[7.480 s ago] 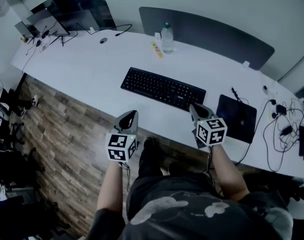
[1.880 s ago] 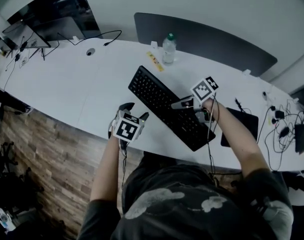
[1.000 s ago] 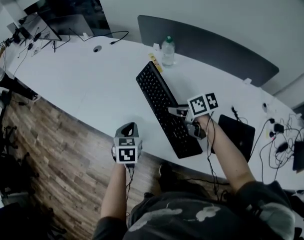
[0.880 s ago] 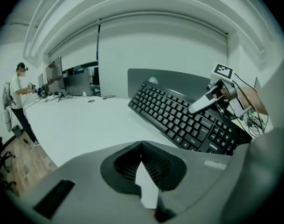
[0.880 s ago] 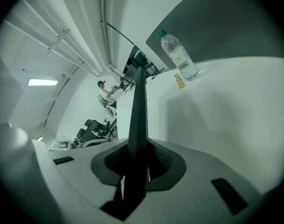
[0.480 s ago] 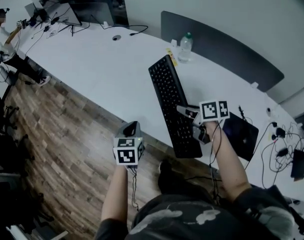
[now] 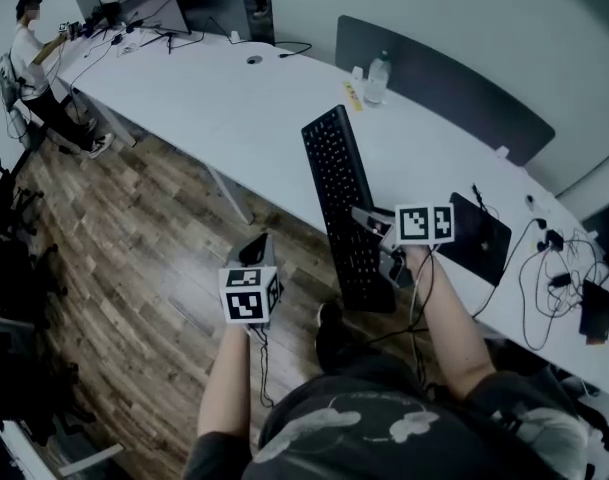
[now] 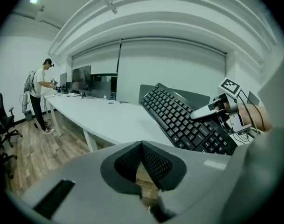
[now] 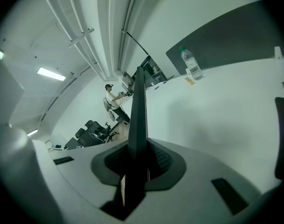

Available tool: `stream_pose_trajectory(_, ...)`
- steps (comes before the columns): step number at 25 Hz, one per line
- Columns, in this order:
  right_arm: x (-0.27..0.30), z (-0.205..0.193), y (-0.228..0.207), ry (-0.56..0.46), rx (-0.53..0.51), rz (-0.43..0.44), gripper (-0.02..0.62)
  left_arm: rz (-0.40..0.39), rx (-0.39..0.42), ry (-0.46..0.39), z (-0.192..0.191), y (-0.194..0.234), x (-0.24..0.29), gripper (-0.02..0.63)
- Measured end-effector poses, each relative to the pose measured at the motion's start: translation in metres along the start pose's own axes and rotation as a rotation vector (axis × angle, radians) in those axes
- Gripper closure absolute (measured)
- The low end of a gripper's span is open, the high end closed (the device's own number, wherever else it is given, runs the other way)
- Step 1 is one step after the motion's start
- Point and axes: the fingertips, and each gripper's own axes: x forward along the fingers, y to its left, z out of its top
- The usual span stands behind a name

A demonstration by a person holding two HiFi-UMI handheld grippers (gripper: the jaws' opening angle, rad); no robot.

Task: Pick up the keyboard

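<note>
Right gripper (image 7: pixel 376 243): jaws clamped on the near end of the keyboard (image 7: pixel 339 183); in the right gripper view the board's thin edge (image 9: pixel 138 115) stands between the pads.
Keyboard: black, full-size, lifted clear of the table and tilted. It runs away from the right gripper, with its near end out over the floor.
Left gripper (image 7: pixel 254 250): jaws pressed together with nothing between them (image 8: pixel 142 160). It is off to the right gripper's left, over the floor and apart from the keyboard.
Floor (image 7: pixel 134 228): wood planks, below both grippers.
Table (image 7: pixel 254 108): long and white, ahead of both grippers, passing under the keyboard's far half.
Black pad (image 7: pixel 474 233): flat on the table, just right of the right gripper.
Cables (image 7: pixel 544 268): loose tangle, further right than the pad.
Bottle (image 7: pixel 376 76): upright on the table, past the keyboard's far end.
Person (image 7: pixel 34 68): far beyond the left gripper, standing at the table's distant end.
</note>
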Motion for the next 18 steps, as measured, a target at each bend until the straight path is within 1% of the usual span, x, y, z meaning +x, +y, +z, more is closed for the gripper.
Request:
stream_pose_trajectory(9,-0.026,-0.065,0.042,-0.01,-0.03,0.011,0.523,0.019,-0.013,-0.033,-0.032,-0.013,-0.074,0.604)
stream_pose_trajectory(18,-0.055,-0.13,0.072,0.008,-0.061,0.023,0.523,0.054,-0.029,-0.042,-0.079,-0.027,-0.144,0.604)
